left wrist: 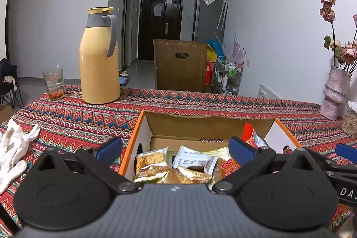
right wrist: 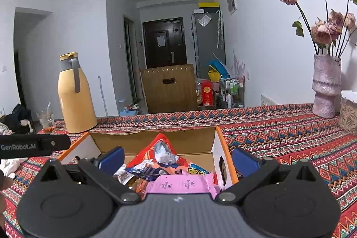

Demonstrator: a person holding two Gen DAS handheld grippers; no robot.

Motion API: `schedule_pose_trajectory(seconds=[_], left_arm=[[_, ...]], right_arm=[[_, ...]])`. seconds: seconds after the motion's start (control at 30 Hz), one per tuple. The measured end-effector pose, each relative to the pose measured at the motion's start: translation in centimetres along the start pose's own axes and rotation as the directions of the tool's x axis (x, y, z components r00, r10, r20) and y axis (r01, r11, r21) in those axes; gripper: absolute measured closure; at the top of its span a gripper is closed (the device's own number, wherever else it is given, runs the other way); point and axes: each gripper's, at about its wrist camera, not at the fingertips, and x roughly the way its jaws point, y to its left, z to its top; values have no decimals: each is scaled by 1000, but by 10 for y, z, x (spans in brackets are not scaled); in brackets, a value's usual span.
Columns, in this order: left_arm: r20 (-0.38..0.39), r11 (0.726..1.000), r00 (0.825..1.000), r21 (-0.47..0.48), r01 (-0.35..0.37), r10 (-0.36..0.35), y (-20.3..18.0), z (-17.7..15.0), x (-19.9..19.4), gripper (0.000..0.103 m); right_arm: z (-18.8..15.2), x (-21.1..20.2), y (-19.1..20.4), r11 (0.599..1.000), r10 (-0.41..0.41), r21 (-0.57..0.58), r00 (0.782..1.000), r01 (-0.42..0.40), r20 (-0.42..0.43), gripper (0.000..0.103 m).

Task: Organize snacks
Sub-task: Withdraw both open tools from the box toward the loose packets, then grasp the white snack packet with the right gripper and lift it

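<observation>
Snacks (left wrist: 176, 166) lay in the box (left wrist: 142, 131) at lower centre of the frame, straight ahead between my left claw's (left wrist: 176, 150) wide-open, empty fingers; my right claw (right wrist: 178, 160) gaped empty too.

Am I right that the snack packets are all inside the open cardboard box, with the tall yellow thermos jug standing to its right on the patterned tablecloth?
Not quite: the tall yellow thermos jug stands left of the open cardboard box, as the left wrist view shows. The snack packets are inside it.
</observation>
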Motion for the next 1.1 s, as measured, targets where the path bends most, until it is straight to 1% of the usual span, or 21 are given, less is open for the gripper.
schedule_pose_trajectory(seconds=[0.13,0.33,0.6,0.73,0.93,1.1], left_arm=[[-17,1000,1000,5,2,-2,6,-6,-7,0],[-59,1000,998,21,6,-5,15,-21,-15,0],[-129,999,992,33,10,-5,27,-47,-27,0],[-155,999,988,37,10,-4,32,-57,-33,0],[-191,999,982,38,12,-4,38,-72,-40,0],[-209,999,978,34,13,-6,41,-83,-49,0]], right_arm=[[-6,-8,5,1000,9,-22,1000,-10,-23,0],[-24,-20,11,998,22,-56,996,-27,-85,0],[-55,-36,17,995,34,-85,981,-51,-190,0],[-70,-42,18,993,41,-99,968,-68,-248,0],[-88,-40,22,988,61,-112,940,-104,-335,0],[-92,-30,30,983,90,-112,917,-144,-388,0]])
